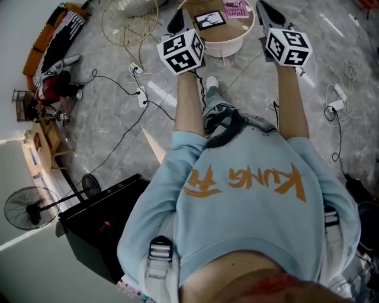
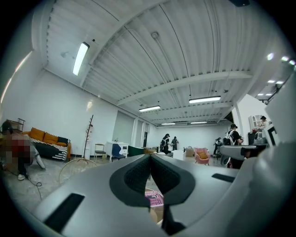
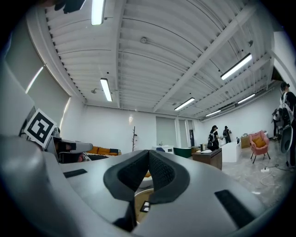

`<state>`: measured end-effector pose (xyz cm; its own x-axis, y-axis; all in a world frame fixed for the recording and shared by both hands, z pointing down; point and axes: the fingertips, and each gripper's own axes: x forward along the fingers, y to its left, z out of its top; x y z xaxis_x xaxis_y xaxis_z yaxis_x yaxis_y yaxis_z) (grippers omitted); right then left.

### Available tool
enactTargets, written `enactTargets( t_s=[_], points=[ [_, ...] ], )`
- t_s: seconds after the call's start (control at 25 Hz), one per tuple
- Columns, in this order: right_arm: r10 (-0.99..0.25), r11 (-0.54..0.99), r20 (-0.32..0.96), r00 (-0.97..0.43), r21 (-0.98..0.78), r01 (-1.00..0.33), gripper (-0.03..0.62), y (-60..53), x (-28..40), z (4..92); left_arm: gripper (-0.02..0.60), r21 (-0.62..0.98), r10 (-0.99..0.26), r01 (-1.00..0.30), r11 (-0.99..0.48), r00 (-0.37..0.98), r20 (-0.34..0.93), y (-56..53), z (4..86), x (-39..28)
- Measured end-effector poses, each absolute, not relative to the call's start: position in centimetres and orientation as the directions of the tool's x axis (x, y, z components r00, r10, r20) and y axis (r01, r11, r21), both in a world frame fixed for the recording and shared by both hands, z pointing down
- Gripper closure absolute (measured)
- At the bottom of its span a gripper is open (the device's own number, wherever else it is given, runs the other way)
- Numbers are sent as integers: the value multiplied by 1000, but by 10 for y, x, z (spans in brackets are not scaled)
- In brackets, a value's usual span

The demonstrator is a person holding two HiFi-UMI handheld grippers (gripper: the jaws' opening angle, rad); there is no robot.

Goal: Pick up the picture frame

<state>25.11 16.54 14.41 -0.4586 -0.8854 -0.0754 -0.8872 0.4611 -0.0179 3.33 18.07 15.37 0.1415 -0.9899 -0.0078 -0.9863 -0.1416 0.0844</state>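
Observation:
The picture frame (image 1: 210, 19), black-edged with a white picture, lies flat on a round wood-topped table (image 1: 228, 45) ahead of me. A pink printed card (image 1: 235, 9) lies beside it, toward the far side. My left gripper (image 1: 176, 22) hangs just left of the table, shut with nothing between its pads. My right gripper (image 1: 267, 13) hangs just right of it, also shut and holding nothing. In the left gripper view the shut gripper (image 2: 150, 160) sits above the pink card (image 2: 154, 198). Under the shut gripper (image 3: 148, 159) in the right gripper view, the frame (image 3: 145, 207) shows low on the tabletop.
Cables and power strips (image 1: 141, 94) trail over the grey floor on both sides. A wire hoop stand (image 1: 130, 23) stands left of the table. A black case (image 1: 100, 228) and a floor fan (image 1: 26, 208) are behind my left side. People stand far across the hall (image 2: 165, 141).

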Motion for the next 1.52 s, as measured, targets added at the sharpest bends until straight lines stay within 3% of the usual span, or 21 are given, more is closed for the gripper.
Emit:
enactTargets(
  t_s=[0.32,0.56,0.96,1.28,1.52],
  points=[
    [-912,392,-99,-398,71,-917,597,100,257,128,561,117,-983,-976,-181,180,-24,96,157,26],
    [-892,450,28,-452,167,-877,597,26,192,157,561,156,-988,-979,-133,143,51,22,180,-17],
    [-890,449,108,-443,34,-893,595,-108,139,208,561,143,-963,-976,-162,187,191,-113,231,-66],
    [-909,385,190,-371,45,-922,597,-194,126,234,561,208,-936,-957,-205,253,244,-208,267,-84],
    [-866,451,272,-419,66,-890,597,-245,73,256,561,302,-916,-941,-156,252,311,-243,311,-125]
  ],
)
